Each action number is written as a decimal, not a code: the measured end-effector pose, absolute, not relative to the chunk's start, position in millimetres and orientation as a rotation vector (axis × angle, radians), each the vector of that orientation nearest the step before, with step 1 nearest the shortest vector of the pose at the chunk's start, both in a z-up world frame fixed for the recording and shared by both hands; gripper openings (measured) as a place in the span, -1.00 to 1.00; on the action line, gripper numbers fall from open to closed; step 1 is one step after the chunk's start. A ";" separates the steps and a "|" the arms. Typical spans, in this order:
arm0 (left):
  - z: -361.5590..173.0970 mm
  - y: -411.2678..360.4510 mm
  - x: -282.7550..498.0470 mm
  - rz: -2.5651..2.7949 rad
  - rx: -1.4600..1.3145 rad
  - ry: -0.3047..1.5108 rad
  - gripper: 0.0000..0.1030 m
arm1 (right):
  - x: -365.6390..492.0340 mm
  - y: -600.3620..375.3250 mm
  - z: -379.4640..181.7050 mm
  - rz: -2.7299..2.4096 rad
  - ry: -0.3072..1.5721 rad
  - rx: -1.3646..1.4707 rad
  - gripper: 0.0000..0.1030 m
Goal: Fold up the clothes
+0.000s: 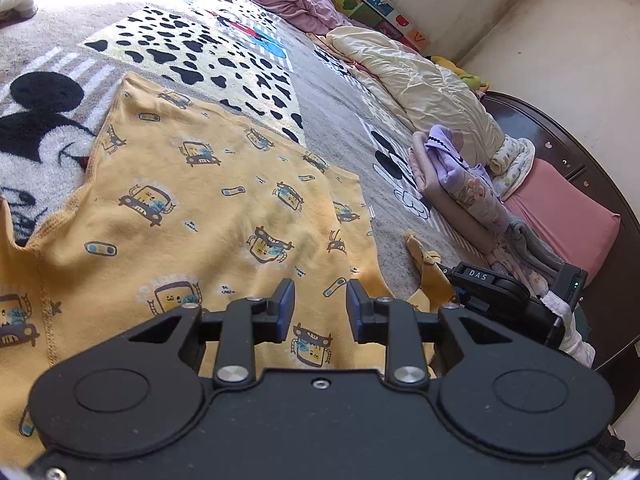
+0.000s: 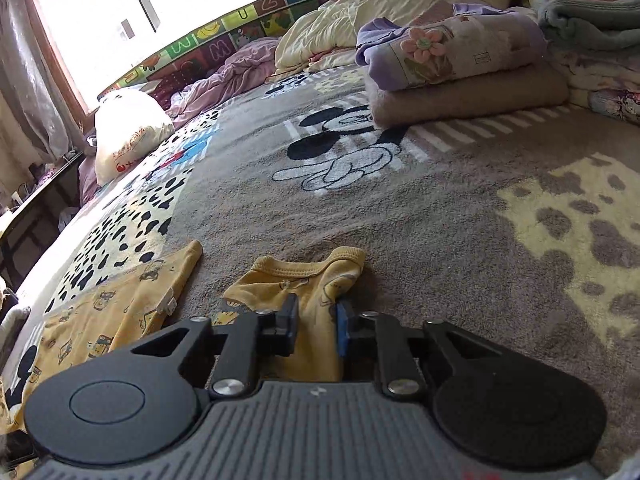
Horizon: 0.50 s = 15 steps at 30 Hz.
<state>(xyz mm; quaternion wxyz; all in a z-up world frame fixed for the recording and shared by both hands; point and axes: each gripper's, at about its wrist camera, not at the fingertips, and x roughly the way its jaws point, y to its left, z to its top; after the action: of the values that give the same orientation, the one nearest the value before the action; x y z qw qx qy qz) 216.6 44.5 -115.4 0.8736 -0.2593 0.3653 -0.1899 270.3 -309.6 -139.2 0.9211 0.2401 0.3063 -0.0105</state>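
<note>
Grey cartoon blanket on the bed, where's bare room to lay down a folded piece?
Bare grey cartoon blanket lies between the yellow printed garment, pinched in the right gripper, and the stack of folded blankets. The far side is crowded with that stack and the rumpled cream quilt.

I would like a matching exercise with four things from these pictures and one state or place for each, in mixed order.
Things:
1. left tongs
2. right tongs
3. yellow printed garment
4. purple folded blanket

States or places:
A. spread flat on the cartoon-mouse rug
B. stacked on a beige folded blanket
C. open, holding nothing
D. around a yellow sleeve

Pairs: 1-C, 2-D, 3-A, 4-B
</note>
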 end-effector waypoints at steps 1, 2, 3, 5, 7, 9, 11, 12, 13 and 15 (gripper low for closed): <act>-115.4 44.8 216.7 -0.397 -0.542 0.763 -0.50 | 262.7 -313.9 -137.7 -0.031 0.608 0.522 -0.88; -115.4 45.2 216.6 -0.396 -0.543 0.764 -0.50 | 252.3 -318.9 -133.1 -0.043 0.575 0.554 -0.89; -115.2 45.8 216.4 -0.396 -0.544 0.763 -0.50 | 241.7 -323.9 -128.3 -0.054 0.542 0.586 -0.89; -113.9 46.9 216.0 -0.395 -0.545 0.759 -0.50 | 218.1 -335.0 -116.3 -0.078 0.478 0.638 -0.89; -113.4 47.2 215.8 -0.394 -0.542 0.757 -0.50 | 194.1 -346.4 -103.8 -0.102 0.417 0.662 -0.89; -113.5 46.1 215.6 -0.393 -0.532 0.759 -0.50 | 174.9 -359.0 -92.5 -0.123 0.372 0.667 -0.89; -113.4 43.0 214.8 -0.400 -0.512 0.764 -0.50 | 170.3 -371.7 -86.0 -0.147 0.372 0.647 -0.89; -113.3 40.5 214.2 -0.410 -0.495 0.766 -0.50 | 170.2 -378.3 -83.5 -0.160 0.379 0.638 -0.89; -112.9 37.4 213.5 -0.425 -0.475 0.770 -0.50 | 170.3 -384.6 -81.2 -0.172 0.386 0.627 -0.89; -110.6 24.3 209.3 -0.485 -0.385 0.773 -0.45 | 172.7 -394.4 -79.2 -0.198 0.402 0.602 -0.90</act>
<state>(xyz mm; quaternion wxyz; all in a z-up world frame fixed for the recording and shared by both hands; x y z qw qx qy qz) 209.3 24.3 -110.6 0.8799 -0.1846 0.3710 -0.2327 172.7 -394.4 -79.2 0.9304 0.2940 0.1963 -0.0967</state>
